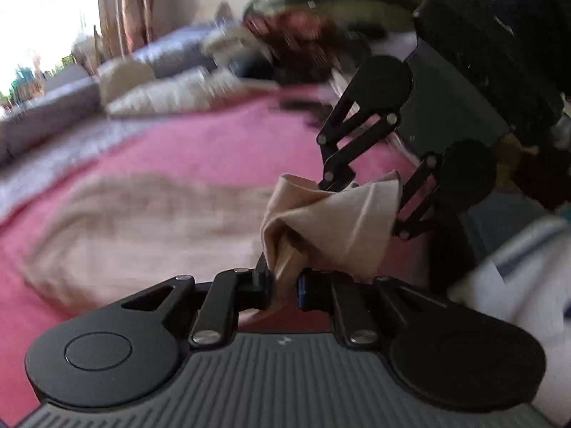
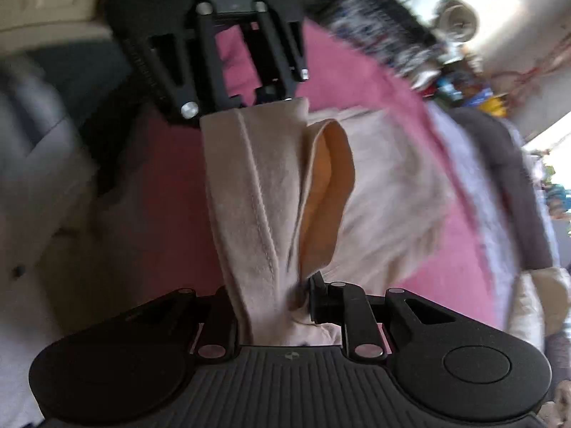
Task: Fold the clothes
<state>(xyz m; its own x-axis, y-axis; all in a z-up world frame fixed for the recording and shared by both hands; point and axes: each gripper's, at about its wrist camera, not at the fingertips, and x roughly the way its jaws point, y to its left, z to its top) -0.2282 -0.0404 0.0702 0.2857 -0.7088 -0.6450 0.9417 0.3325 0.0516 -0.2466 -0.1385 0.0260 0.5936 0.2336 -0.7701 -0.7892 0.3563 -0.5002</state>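
Pink bedspread (image 1: 185, 149), blurred cluttered bedroom

1. No words, numbers or brand names can be read in either wrist view.
2. A small pale emblem sits on the ribbed grey body of the left gripper (image 1: 283, 287), too small to make out.
3. A like mark shows on the right gripper (image 2: 291, 305).

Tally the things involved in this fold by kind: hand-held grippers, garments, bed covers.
Hand-held grippers: 2, the left hand-held gripper and the right hand-held gripper, both clamped on cloth
Beige garments: 1, the beige garment stretched between them
Pink bed covers: 1, the pink cover underneath
Total: 4
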